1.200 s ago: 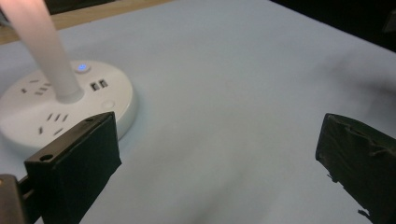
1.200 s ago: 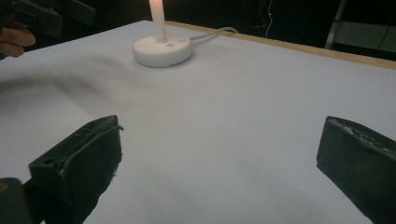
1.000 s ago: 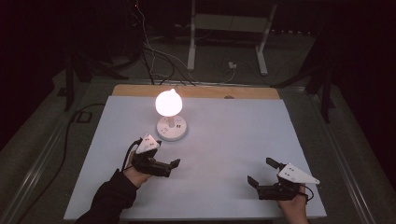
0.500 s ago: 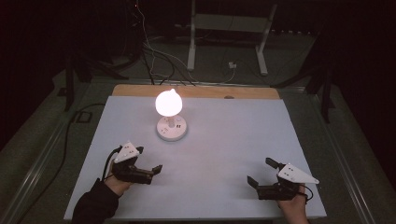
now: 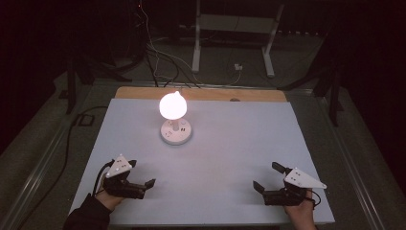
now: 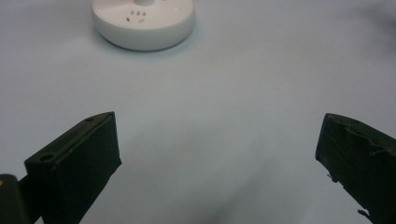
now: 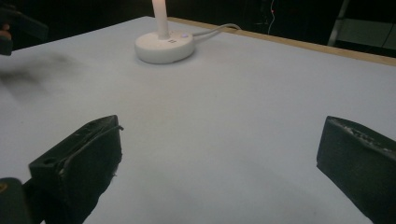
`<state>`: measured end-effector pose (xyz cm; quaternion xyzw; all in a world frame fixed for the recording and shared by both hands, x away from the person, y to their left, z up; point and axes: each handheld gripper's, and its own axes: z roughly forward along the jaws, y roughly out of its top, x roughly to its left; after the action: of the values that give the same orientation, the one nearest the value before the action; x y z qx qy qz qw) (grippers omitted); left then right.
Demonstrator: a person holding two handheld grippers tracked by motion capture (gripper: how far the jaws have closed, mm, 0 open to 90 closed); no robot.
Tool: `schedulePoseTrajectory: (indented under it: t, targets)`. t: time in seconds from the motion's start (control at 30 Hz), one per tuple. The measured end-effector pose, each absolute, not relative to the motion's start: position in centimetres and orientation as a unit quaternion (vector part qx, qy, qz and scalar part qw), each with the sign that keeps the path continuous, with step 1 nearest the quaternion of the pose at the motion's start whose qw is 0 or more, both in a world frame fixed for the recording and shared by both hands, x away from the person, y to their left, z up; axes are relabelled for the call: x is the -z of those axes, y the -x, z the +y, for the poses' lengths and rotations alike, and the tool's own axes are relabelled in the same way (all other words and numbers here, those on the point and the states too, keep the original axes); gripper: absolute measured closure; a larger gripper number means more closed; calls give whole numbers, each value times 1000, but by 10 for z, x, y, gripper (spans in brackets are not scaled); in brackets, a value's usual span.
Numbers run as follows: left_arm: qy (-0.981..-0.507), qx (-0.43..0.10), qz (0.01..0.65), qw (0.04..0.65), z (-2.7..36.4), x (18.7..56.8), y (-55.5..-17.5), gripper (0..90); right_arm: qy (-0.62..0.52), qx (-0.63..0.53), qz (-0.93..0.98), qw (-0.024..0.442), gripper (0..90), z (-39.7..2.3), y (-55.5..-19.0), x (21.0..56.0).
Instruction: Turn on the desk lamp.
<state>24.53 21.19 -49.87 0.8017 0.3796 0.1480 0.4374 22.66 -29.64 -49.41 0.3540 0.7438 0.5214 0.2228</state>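
A lit lamp glows with a round bulb [image 5: 172, 105] on a white disc base [image 5: 176, 133] at the back middle of the white table [image 5: 230, 143]. My left gripper [image 5: 142, 173] rests open near the front left, well short of the lamp, with nothing between its jaws. In the left gripper view the base [image 6: 143, 21] lies ahead of the wide-open left gripper [image 6: 219, 140]. At the front right my right gripper [image 5: 265, 175] also stands open and holds nothing. The right gripper view has the base [image 7: 163, 46] far ahead, beyond the right gripper [image 7: 222, 140].
A white cable [image 7: 215, 29] runs from the lamp base to the table's back wooden edge [image 5: 201, 94]. Beyond the table the dark floor holds cables [image 5: 158, 52] and a metal stand [image 5: 234, 28]. The other hand's gripper [image 7: 14, 28] is seen at the far left of the right gripper view.
My left gripper has drawn back from beside the lamp base toward the table's front left. The right gripper has stayed put.
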Motion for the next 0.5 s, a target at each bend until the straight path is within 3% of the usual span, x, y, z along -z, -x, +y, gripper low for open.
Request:
schedulePoseTrajectory:
  t: [0.5]
  targets:
    - [-815,-131,355,440,209,507,-249,3,-354,-519,747,218,0,-296,-228,495]
